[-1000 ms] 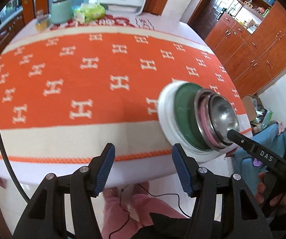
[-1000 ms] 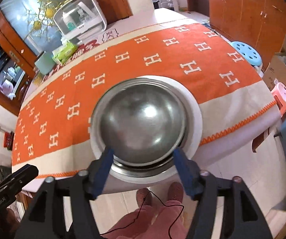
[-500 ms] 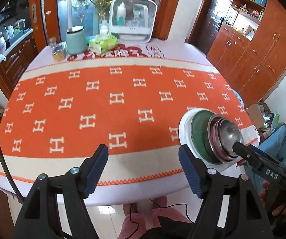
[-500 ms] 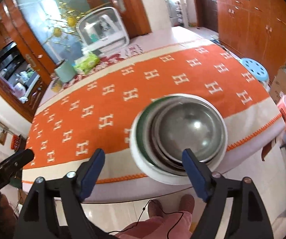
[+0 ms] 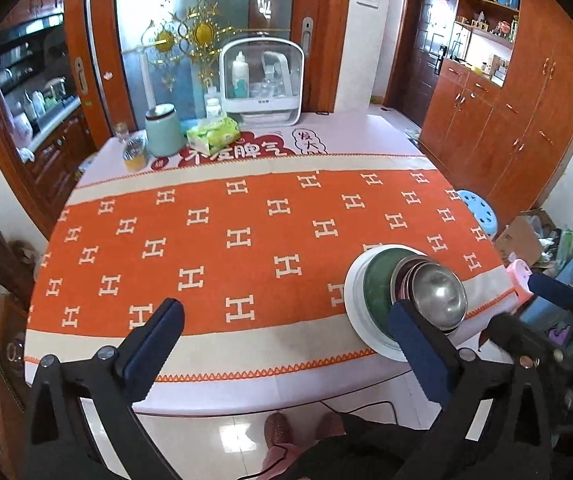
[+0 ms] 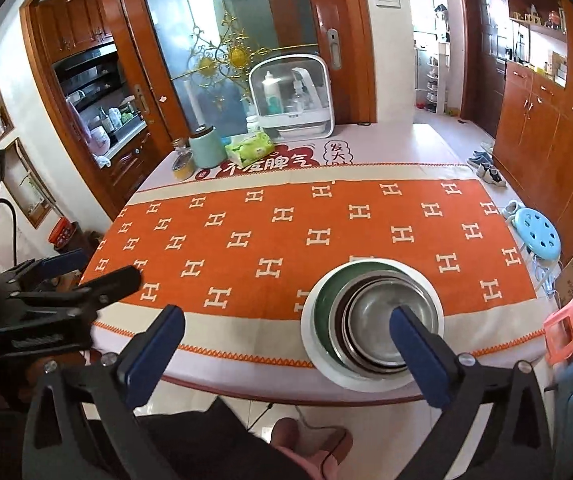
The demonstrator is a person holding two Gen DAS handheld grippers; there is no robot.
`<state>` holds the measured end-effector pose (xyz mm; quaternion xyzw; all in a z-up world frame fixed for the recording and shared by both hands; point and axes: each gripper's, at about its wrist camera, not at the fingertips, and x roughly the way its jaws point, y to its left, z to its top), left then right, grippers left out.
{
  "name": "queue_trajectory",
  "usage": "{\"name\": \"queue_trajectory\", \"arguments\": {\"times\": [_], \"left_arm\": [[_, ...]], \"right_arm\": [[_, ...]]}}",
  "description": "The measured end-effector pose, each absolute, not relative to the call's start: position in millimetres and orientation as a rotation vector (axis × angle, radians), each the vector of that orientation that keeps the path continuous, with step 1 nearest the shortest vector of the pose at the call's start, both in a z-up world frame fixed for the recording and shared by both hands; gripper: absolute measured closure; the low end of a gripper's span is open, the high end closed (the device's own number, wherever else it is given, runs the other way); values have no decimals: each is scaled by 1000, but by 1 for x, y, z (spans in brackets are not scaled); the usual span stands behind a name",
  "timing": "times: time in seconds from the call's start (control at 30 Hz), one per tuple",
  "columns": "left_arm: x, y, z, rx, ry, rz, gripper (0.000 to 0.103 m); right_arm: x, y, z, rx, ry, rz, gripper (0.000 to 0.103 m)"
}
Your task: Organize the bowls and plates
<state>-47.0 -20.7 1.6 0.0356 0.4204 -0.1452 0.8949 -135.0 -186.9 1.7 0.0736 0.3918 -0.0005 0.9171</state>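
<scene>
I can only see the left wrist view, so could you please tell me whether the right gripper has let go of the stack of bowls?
Observer: Yes. The right gripper has just been opening its jaws. They stand wide with nothing gripped between the pads, and the shiny steel bowl sits nested on top of the stack.
Operator: Thank you. The left gripper's finger hides the near rim of the round white plate from me. Is the plate fully on the table?
Observer: It is. The round white plate has its near rim inside the table edge, though close to it.
</scene>
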Motion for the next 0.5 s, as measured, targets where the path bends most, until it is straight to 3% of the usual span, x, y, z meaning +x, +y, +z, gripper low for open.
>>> {"name": "queue_trajectory", "arguments": {"times": [0.5], "left_arm": [[-79, -40, -17, 49, 817, -85, 1]], "right_arm": [[-146, -200, -34, 191, 851, -135, 0]]}}
